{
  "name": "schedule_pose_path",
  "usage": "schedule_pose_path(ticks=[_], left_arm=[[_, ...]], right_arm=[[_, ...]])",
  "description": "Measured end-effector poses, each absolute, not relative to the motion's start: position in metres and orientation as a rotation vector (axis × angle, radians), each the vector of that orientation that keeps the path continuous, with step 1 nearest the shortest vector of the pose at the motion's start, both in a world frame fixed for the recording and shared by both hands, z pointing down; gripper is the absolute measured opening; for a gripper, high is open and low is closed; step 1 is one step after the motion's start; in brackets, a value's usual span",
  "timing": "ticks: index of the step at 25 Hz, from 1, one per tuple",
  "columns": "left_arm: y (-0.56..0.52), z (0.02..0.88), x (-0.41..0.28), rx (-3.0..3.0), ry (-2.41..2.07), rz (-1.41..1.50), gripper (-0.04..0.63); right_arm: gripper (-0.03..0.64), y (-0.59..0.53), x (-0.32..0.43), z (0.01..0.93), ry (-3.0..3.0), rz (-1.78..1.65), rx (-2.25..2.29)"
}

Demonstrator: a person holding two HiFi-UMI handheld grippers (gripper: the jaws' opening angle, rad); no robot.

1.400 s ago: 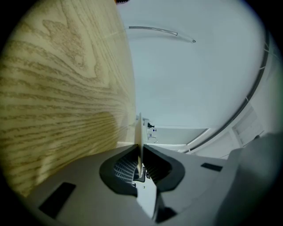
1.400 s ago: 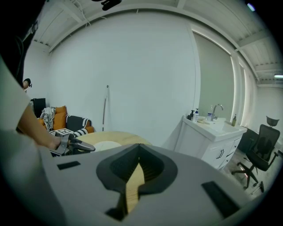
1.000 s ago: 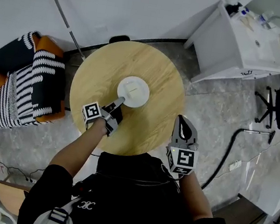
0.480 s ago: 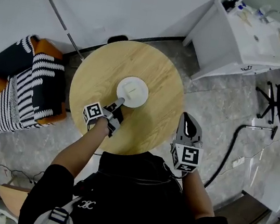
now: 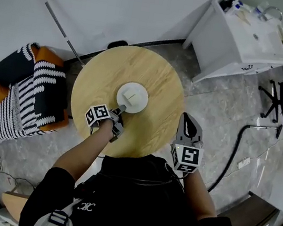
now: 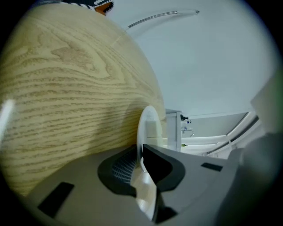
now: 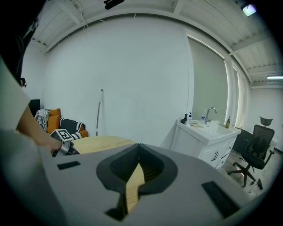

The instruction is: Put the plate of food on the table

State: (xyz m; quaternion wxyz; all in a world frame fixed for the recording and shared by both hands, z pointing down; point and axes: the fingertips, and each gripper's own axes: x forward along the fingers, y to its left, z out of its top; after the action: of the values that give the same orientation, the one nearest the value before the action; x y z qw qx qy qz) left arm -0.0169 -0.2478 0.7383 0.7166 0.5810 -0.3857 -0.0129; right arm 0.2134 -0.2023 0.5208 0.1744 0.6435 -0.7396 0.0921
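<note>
Filling the middle of the head view, the round wooden table (image 5: 157, 80) carries the white plate (image 5: 135, 99) near its centre, with bare wood all round it and every edge well off. At the plate's near rim the left gripper (image 5: 121, 108) is clamped, its jaws pinching that rim. Just outside the table's near-right edge hangs the right gripper (image 5: 185, 121), its jaws together on nothing. A pale block of food (image 5: 134, 90) sits on the plate.

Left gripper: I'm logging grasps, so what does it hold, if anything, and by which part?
The left gripper is shut on the white plate, its jaws pinching the near rim.
</note>
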Motion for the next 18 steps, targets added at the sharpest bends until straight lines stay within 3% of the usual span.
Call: schedule_pose_path(ticks=[11, 18], left_arm=[[-0.245, 0.740, -0.031, 1.340, -0.982, 0.315, 0.046], [-0.245, 0.732, -0.037, 1.382, -0.978, 0.329, 0.044]], right_arm=[[0.008, -0.202, 0.211, 0.522, -2.102, 0.281, 1.854], [0.008, -0.199, 0.215, 0.527, -2.103, 0.305, 1.868]])
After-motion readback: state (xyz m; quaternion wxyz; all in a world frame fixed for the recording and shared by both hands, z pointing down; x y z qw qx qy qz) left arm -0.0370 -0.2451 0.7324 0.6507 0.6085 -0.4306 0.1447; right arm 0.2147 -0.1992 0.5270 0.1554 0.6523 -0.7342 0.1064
